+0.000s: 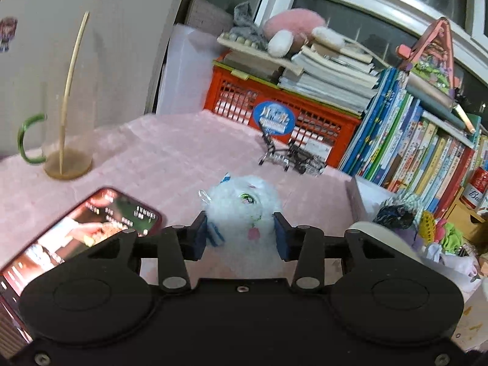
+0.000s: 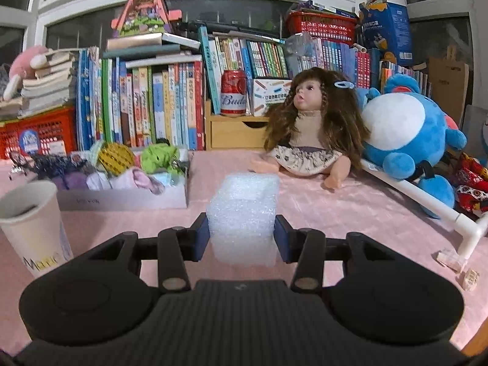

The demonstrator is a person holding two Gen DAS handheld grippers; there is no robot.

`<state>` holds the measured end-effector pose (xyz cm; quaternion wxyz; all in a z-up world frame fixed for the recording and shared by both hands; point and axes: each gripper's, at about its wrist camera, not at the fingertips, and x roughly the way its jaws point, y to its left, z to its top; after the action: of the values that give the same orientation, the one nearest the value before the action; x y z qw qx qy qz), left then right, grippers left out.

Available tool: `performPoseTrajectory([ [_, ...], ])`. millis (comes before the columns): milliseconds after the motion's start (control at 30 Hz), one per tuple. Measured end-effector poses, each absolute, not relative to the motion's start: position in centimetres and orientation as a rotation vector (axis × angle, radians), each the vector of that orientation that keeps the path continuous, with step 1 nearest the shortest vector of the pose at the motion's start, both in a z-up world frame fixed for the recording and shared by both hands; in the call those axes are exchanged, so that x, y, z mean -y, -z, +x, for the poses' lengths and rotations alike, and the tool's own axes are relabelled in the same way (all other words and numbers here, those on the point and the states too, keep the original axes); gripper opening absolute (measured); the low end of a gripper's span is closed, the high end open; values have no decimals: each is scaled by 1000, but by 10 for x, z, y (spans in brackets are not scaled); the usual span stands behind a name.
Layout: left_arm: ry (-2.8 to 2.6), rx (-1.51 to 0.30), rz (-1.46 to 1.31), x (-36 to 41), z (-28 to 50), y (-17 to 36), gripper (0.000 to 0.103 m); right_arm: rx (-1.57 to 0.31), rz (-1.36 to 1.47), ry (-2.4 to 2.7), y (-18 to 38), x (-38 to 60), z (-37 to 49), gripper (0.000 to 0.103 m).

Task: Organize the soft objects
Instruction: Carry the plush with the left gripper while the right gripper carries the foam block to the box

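The left gripper (image 1: 241, 233) clasped a white plush cat (image 1: 244, 210) between its blue pads above the pink cloth (image 1: 158, 158), the toy's lower body hidden behind the gripper housing. A phone (image 1: 76, 231), cut off at the left edge, lay beside a glass mug (image 1: 65, 140). The right gripper (image 2: 242, 236) pinched a white foam block (image 2: 244, 213) over the cloth's middle. Behind it, a doll (image 2: 308, 134) and a blue plush (image 2: 405, 134) sat toward the far right corner; a box of soft toys (image 2: 122, 180) stood left, contents hard to make out.
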<state>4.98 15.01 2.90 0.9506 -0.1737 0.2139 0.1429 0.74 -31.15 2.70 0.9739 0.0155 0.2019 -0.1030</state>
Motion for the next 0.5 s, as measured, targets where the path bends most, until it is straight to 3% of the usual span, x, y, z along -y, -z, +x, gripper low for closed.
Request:
performPoseTrajectory([
  [500, -172, -371, -248, -123, 51, -94, 41, -367, 75, 94, -63, 302, 27, 50],
])
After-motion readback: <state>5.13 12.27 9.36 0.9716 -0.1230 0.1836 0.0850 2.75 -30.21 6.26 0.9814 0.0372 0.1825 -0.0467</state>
